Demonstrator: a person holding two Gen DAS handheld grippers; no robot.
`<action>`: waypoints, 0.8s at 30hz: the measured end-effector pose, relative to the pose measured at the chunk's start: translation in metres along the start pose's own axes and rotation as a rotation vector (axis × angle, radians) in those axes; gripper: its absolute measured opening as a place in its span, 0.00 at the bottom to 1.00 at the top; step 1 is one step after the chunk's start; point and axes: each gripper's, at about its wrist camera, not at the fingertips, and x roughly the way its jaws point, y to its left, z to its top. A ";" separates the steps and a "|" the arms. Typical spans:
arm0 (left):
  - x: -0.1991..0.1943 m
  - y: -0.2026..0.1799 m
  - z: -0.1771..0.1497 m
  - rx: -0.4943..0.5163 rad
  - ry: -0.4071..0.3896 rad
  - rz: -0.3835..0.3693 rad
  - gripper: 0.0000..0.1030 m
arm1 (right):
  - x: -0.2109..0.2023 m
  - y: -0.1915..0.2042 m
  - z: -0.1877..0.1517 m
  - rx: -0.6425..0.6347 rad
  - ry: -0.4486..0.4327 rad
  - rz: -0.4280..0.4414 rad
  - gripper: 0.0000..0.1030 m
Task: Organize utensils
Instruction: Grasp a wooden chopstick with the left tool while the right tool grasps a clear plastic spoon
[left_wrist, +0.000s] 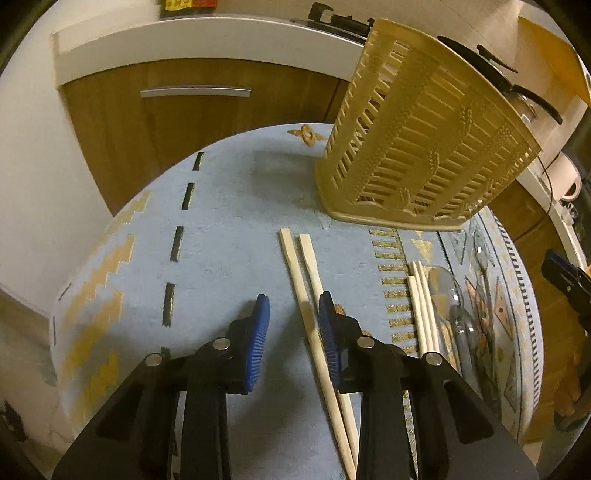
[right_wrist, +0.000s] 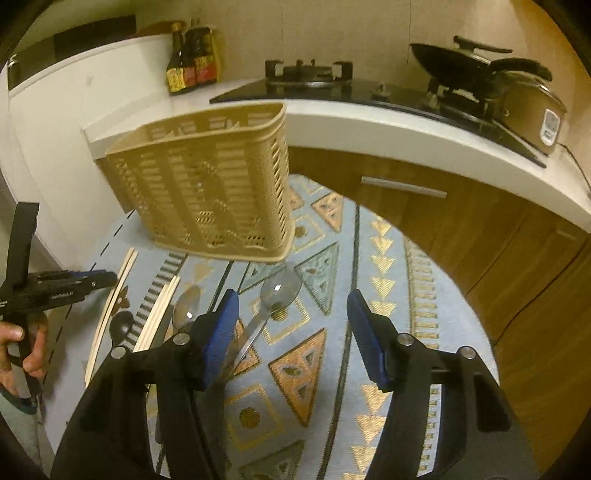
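Note:
A pair of pale wooden chopsticks (left_wrist: 303, 295) lies on the blue patterned tablecloth (left_wrist: 221, 236). My left gripper (left_wrist: 293, 299) hovers over them with its jaws partly apart; one stick lies in the gap and the other runs under the right-hand pad, with no grip visible. A beige slotted utensil holder (left_wrist: 424, 147) (right_wrist: 207, 192) stands upright behind them. My right gripper (right_wrist: 292, 295) is open over a metal spoon (right_wrist: 280, 291), whose handle runs beside the left-hand pad. Another chopstick pair (left_wrist: 424, 306) (right_wrist: 159, 314) and more spoons (left_wrist: 447, 291) (right_wrist: 186, 306) lie between the two grippers.
The round table's edge curves close to a wooden cabinet (right_wrist: 480, 229) under a white counter (right_wrist: 369, 125). On the counter are a gas hob (right_wrist: 310, 77), a wok (right_wrist: 454, 62), a rice cooker (right_wrist: 535, 114) and sauce bottles (right_wrist: 192, 62). A hand (right_wrist: 22, 339) holds the left gripper's handle.

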 end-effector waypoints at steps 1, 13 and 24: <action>0.000 -0.002 0.001 0.010 0.001 0.013 0.24 | 0.002 0.000 0.000 0.001 0.006 0.003 0.56; 0.006 -0.015 0.013 0.153 0.008 0.095 0.07 | 0.025 -0.009 0.009 0.023 0.095 0.000 0.56; -0.003 -0.009 0.000 0.109 0.056 0.042 0.04 | 0.068 -0.032 0.024 0.152 0.348 0.102 0.36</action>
